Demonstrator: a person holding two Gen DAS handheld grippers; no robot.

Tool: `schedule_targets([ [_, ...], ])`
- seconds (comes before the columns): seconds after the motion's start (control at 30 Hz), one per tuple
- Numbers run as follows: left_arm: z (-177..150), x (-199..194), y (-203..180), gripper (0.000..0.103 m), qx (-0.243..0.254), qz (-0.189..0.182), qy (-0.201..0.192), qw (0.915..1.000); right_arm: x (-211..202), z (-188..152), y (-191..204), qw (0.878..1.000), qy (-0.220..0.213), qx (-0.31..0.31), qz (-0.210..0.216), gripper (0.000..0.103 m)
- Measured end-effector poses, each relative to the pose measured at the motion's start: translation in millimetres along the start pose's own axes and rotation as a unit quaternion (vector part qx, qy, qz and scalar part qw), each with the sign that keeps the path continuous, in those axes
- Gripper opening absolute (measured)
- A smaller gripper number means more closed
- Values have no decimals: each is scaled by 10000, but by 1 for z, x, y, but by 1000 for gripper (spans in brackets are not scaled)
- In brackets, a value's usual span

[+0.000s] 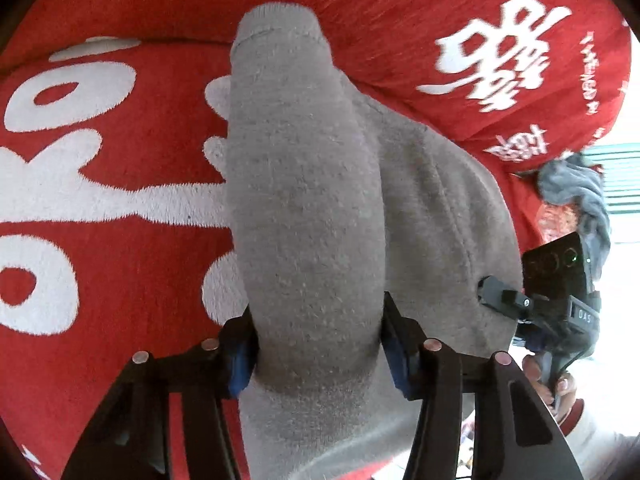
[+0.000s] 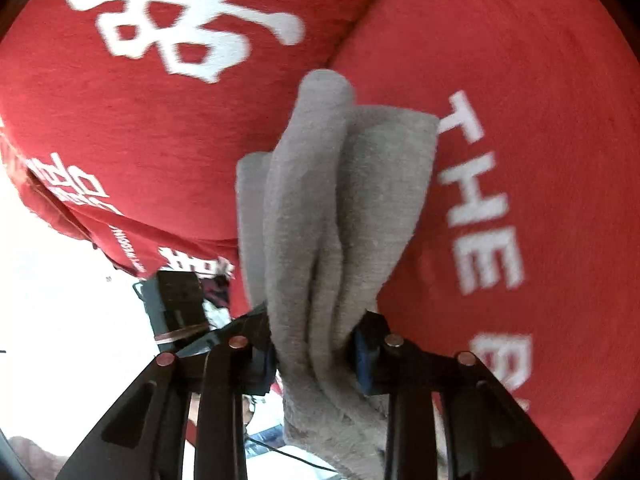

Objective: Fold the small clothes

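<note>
A grey sock (image 1: 304, 200) stretches over a red cover with white lettering. My left gripper (image 1: 318, 344) is shut on the sock's thick near end, blue pads pressing both sides. The sock's other part spreads to the right, where my right gripper (image 1: 502, 300) grips its edge. In the right wrist view the sock (image 2: 336, 200) is bunched into folds and stands up between the fingers of my right gripper (image 2: 316, 344), which is shut on it. The left gripper's black body (image 2: 176, 300) shows at the left there.
The red cover (image 1: 120, 160) lies over the seat, and a red cushion (image 1: 480, 40) rises behind it. A dark grey garment (image 1: 576, 192) lies at the right edge. A person's hand (image 1: 552, 380) holds the right gripper's handle. Bright floor (image 2: 60, 300) lies beyond the seat's edge.
</note>
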State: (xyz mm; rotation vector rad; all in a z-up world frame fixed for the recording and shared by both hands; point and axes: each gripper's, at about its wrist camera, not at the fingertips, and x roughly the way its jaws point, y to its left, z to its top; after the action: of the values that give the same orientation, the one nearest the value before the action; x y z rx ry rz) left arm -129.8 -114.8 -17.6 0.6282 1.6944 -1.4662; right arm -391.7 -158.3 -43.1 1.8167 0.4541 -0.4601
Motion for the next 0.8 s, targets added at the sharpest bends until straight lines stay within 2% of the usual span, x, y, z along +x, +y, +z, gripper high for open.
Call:
schedule_targets([
  [0.17,-20,-36,-6,55,379,-54,-36,9993,5,-35,37,9999,-37,-99,42,32],
  [0.33,-52,-88,19,55,205,-112,-237,9994,14,-69,64,9997,26,-170,146,32],
  [0.47,-79,-118,47,55,129,234,-377,9989,43,-83,73,9995,199,-244,103,32],
  [0.6,-93,-114,74,55,44,758,-409,9963,79,-86,71,9992,287,-221,-163,31],
  [0.63,-96,-113,80,55,13,913,-429,9949,84,-85,70,9988,270,-251,-329,30],
  [0.7,-98,-111,89,55,-120,1157,-466,9921,88,-80,69,9934,149,-342,-1086,30],
  [0.8,-103,-117,100,55,-224,1610,-566,9851,83,-74,70,9714,65,-388,-2343,34],
])
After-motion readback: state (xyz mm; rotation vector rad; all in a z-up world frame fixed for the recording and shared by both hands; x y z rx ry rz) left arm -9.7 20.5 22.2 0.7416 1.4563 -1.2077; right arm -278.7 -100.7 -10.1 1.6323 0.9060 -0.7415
